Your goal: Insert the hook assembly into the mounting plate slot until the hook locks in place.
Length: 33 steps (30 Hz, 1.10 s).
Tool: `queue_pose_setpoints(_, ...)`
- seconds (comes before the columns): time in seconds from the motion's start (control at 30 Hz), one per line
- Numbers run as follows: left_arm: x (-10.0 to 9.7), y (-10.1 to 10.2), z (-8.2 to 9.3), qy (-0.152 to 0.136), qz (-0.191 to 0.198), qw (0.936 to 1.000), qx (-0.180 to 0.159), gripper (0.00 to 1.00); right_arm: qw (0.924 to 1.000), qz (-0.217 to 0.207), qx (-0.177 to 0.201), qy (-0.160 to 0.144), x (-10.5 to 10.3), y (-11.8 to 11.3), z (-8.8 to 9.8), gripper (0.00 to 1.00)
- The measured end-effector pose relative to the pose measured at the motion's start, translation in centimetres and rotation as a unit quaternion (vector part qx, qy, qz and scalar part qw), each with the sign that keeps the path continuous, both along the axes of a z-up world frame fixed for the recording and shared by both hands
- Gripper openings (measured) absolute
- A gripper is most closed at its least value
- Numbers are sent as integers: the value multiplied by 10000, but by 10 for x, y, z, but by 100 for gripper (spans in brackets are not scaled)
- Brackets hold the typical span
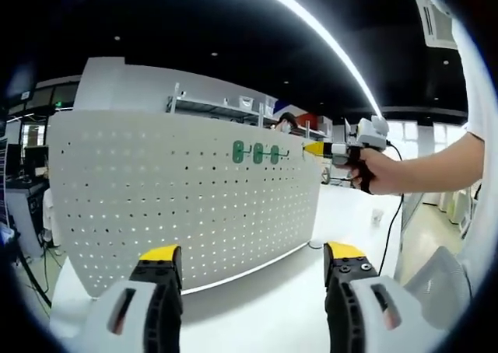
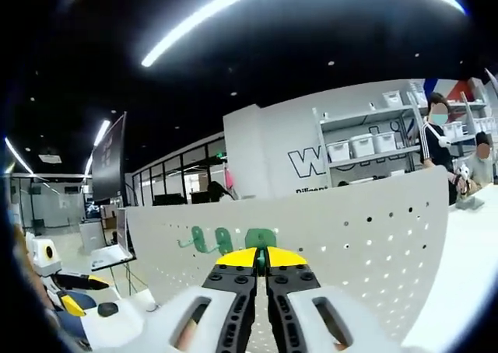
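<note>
A: Left gripper view first?

B: The left gripper (image 1: 249, 263) hangs at six o'clock, jaws spread wide and bare, facing the white pegboard (image 1: 156, 205). The green hook assembly (image 1: 257, 152) sits against the board towards one o'clock. The right gripper (image 1: 317, 148) meets its end from three o'clock.

A: Right gripper view?

B: The right gripper (image 2: 261, 261) at six o'clock is pressed together on the green hook assembly (image 2: 226, 240), which lies against the pegboard (image 2: 366, 236).

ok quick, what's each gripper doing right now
Left gripper: open, holding nothing, in front of the white pegboard.
Right gripper: jaws shut on the green hook, at the pegboard.
</note>
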<state>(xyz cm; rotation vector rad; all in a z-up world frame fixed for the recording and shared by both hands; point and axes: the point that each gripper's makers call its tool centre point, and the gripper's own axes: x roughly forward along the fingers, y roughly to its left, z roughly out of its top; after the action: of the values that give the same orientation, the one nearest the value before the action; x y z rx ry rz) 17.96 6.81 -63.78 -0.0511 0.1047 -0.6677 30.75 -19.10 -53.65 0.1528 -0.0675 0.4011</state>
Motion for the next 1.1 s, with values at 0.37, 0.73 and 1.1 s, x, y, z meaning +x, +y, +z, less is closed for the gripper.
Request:
queue_pose_setpoints(0.37,-4,4,-5,85,56,9999,-12,81,9998,-181,-115,-39,17,-10,3,0)
queue_pose_setpoints(0.73,-4,11,-9,167,149,9997,31,81,9993,-295,-222,-49,34,-11,2,0)
queue_pose_setpoints(1.1,-6,15,-15,288,223,9993,71,80,9992,-347,-200,6,44,-14,-7,0)
